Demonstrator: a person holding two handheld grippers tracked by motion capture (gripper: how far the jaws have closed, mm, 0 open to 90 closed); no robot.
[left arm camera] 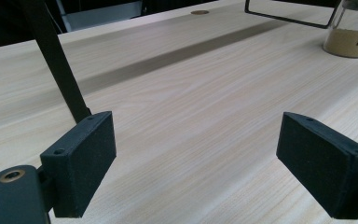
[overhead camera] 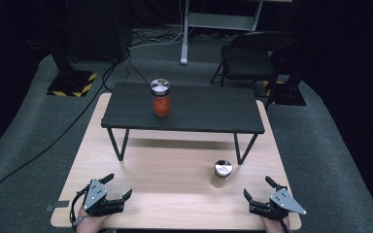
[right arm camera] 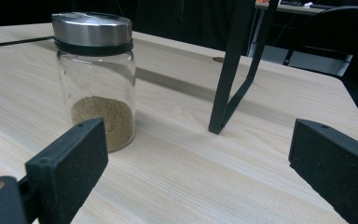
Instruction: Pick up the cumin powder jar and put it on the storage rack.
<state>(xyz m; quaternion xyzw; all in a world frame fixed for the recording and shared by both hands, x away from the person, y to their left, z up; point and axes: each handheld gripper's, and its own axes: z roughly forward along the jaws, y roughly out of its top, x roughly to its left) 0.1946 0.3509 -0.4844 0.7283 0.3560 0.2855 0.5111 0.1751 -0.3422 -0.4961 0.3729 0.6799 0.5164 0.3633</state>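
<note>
The step in hand looks like reaching for the jar of tan powder (overhead camera: 222, 174), which stands upright on the wooden table (overhead camera: 175, 194), near the right gripper (overhead camera: 259, 190) and just in front of the black shelf's (overhead camera: 184, 109) right leg. To do it well, I judge the right gripper should come in level, keep clear of that leg, and close on the glass body below the metal lid. Its jaws stand wide apart, holding nothing. The left gripper (overhead camera: 119, 187) rests at the table's near left, its jaws also apart and holding nothing.

Count: one table, one shelf, two jars — the second, with red filling (overhead camera: 161, 98), on the shelf — and two grippers.
</note>
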